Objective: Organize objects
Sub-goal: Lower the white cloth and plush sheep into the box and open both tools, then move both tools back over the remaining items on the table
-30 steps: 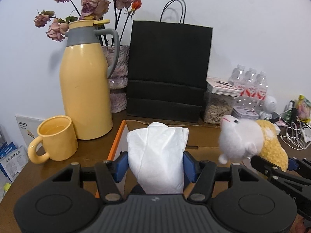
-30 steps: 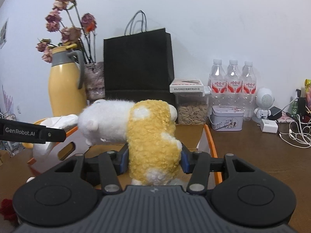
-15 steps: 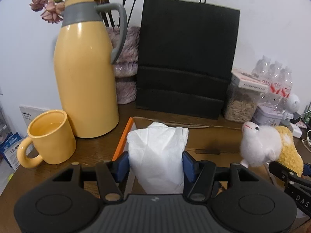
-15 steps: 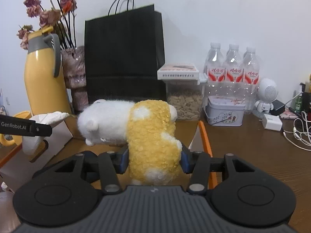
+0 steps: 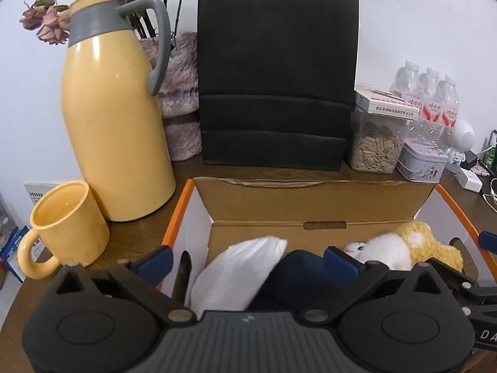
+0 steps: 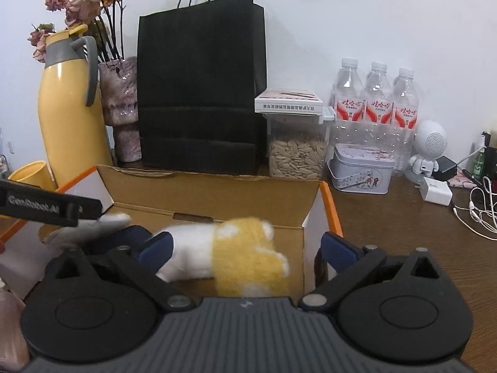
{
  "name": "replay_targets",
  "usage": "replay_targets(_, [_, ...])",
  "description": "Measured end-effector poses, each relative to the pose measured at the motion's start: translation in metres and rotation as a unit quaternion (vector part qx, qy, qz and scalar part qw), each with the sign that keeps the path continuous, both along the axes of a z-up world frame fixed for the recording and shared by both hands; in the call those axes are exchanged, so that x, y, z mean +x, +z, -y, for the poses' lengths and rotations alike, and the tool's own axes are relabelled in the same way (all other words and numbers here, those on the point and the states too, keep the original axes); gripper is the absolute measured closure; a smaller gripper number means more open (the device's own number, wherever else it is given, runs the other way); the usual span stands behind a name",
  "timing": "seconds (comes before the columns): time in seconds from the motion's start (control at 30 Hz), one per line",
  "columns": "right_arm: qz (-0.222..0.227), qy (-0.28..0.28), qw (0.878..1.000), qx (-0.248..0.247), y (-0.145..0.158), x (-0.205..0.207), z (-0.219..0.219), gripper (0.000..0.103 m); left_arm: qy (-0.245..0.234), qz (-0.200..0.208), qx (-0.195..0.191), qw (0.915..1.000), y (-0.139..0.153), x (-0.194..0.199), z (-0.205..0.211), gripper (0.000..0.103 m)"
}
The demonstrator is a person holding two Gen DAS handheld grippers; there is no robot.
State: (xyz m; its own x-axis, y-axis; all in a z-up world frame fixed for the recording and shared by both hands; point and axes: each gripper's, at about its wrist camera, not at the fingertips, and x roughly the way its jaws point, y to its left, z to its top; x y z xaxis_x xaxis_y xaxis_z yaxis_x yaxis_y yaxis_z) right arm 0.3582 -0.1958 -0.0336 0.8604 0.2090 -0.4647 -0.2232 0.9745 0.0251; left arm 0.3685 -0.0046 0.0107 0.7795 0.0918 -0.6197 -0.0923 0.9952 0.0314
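Both sets of jaws have just been opening: half a second back the white soft bundle and the plush toy were pinched and held up; now both are seen down inside the box, free of the pads.

Left gripper: blue-padded jaws spread wide. White crumpled tissue-like bundle lies between them, untouched, with a dark navy object just beside it at 3 o'clock.

Right gripper: jaws spread wide. White-and-yellow fuzzy plush animal lies between them, blurred, apart from both pads; seen from the left wrist at 3 o'clock of the bundle.

Open brown cardboard box with orange-edged white flaps holds all three things on the brown wooden table.

At 9 o'clock of the box: yellow ceramic mug. Behind it, at 11 o'clock, a tall yellow thermos jug with grey handle, dried roses beyond.

At 12 o'clock, against the white wall: black paper carrier bag. At 2 o'clock: clear jar of seeds, small tin, three water bottles.
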Motion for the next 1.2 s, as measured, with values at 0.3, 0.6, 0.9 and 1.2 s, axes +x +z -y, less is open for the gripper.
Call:
replay_targets(0.3, [0.004,0.001,1.000,0.004,0.004,-0.003,0.000,0.000,0.001,0.008,-0.006,1.0000,0.005,-0.005,-0.002,0.000])
replay_targets(0.6, [0.031,0.014,0.999,0.004,0.019,-0.031,-0.004,0.000,-0.007,0.043,-0.009,0.9990,0.022,-0.035,0.001,0.000])
replay_targets(0.9, [0.046,0.022,0.999,0.003,0.030,-0.074,-0.007,0.000,-0.017,0.066,-0.008,0.9977,0.036,-0.082,0.001,0.000])
replay_targets(1.2, [0.045,0.028,0.999,0.004,0.029,-0.121,-0.012,0.000,-0.034,0.066,-0.011,0.9972,0.033,-0.139,0.001,0.000])
